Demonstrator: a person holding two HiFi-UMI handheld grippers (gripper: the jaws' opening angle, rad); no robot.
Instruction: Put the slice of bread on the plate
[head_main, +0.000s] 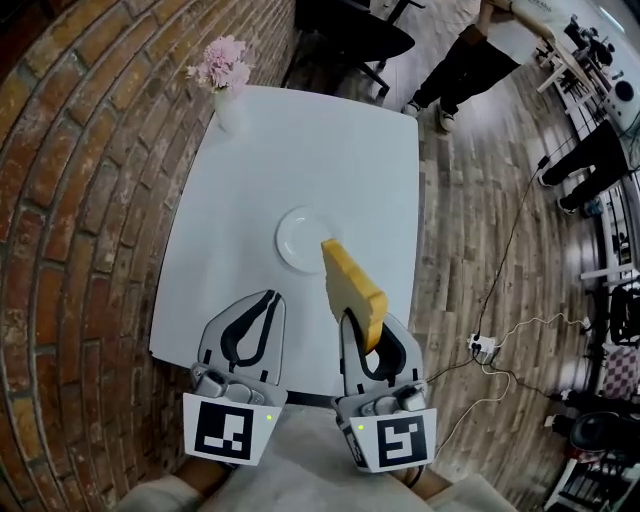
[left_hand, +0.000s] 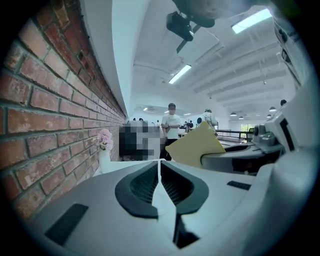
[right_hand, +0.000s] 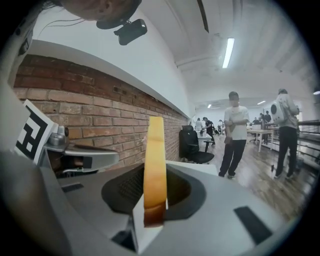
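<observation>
Bread slice (head_main: 352, 290), golden-yellow and browner at its clamped end, stands on edge in the right gripper (head_main: 372, 330), whose jaws pinch it above the table's (head_main: 300, 140) near edge. Only the head view shows the white plate (head_main: 293, 238), its near rim under the slice's far tip. The left gripper view shows the left gripper (left_hand: 159, 164) closed on nothing.

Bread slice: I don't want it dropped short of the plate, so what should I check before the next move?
1. Bread slice clamped in right gripper: ok, held on edge.
2. Plate bare: ok.
3. Slice over plate: cannot tell; its tip overlaps the rim in the head view, height unclear.
4. Left gripper clear: ok, shut, empty, beside the right one.
5. Flower vase clear: ok, far corner.
</observation>
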